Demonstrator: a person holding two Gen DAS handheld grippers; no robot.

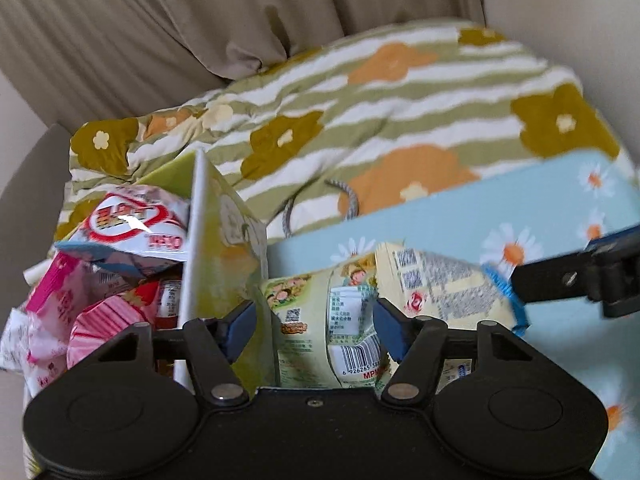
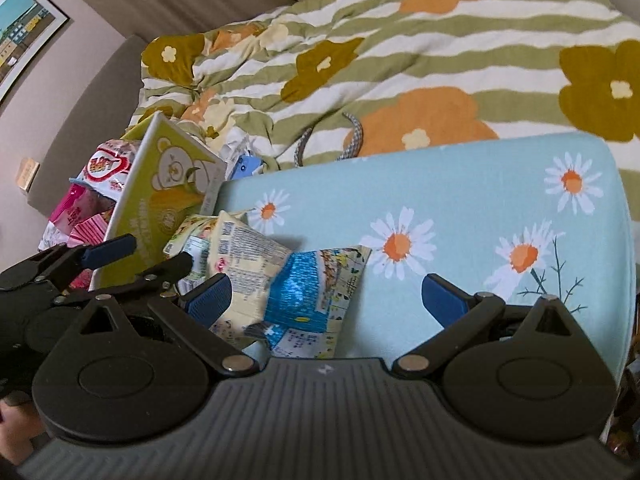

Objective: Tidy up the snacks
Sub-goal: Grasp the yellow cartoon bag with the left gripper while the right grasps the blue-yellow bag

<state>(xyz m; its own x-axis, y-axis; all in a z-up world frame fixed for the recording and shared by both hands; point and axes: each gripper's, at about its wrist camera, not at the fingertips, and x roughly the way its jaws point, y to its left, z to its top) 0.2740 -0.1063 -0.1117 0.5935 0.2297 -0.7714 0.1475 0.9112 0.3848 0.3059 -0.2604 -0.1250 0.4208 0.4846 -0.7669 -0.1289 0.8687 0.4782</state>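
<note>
My left gripper (image 1: 316,328) straddles a green packet (image 1: 316,320) on the daisy board (image 2: 460,200), beside the quilt (image 2: 400,60); my right gripper (image 2: 326,296) gapes.

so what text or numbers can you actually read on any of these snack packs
"6 926265 38" under the barcode, then red "MPM" cut off by the jaws, on the green snack packet.
Red-ringed logo on the white packet: upside down, blurred, unreadable.
Fine print on the pale yellow packet: too small.
Round seal on the green bear box: unreadable.
Blue foil packet: print too small.
Pink wrappers: characters blurred.
</note>
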